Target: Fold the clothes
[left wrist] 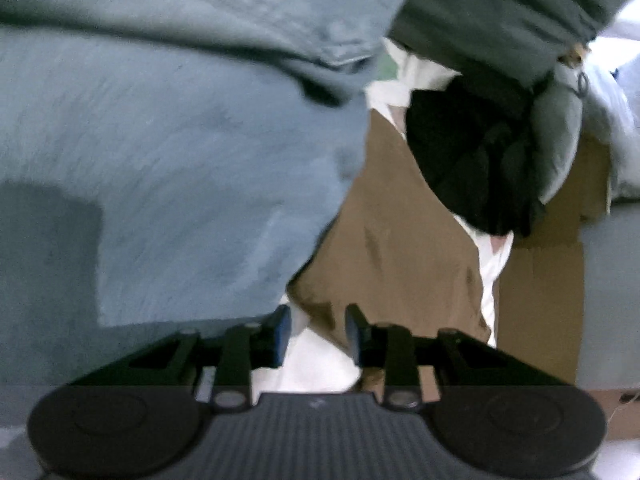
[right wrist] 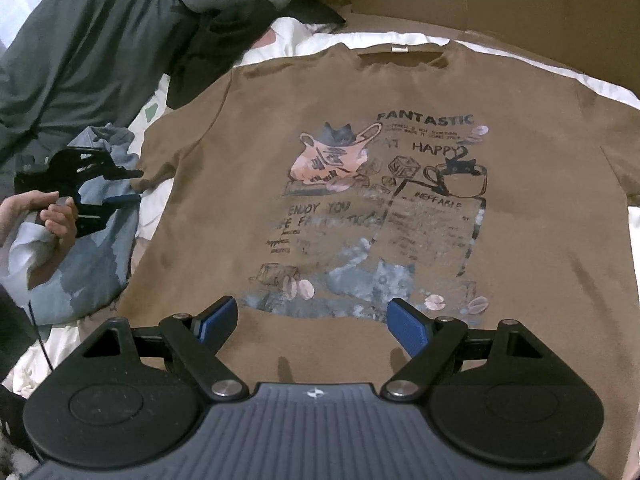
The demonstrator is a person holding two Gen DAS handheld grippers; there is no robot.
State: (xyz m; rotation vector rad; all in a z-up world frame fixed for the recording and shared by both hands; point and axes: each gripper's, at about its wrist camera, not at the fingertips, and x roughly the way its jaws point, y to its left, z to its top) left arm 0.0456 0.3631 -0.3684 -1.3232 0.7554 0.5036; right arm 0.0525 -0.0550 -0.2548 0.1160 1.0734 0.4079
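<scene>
Left gripper [left wrist: 318,330], seen from its own wrist camera, has its blue-padded jaws parted with nothing between them, above the sleeve edge of the brown T-shirt [left wrist: 392,240] and the white sheet [left wrist: 316,368]; a blue garment [left wrist: 180,152] fills the left of that view, and a dark green garment [left wrist: 492,16] is bunched at top right. Right gripper [right wrist: 314,326], in its own view, stands wide open and empty above the hem of the brown T-shirt [right wrist: 540,280], which lies flat, print up, on the white sheet beside a cardboard box [right wrist: 520,4]. A hand [right wrist: 48,212] holds the left gripper at the shirt's sleeve.
</scene>
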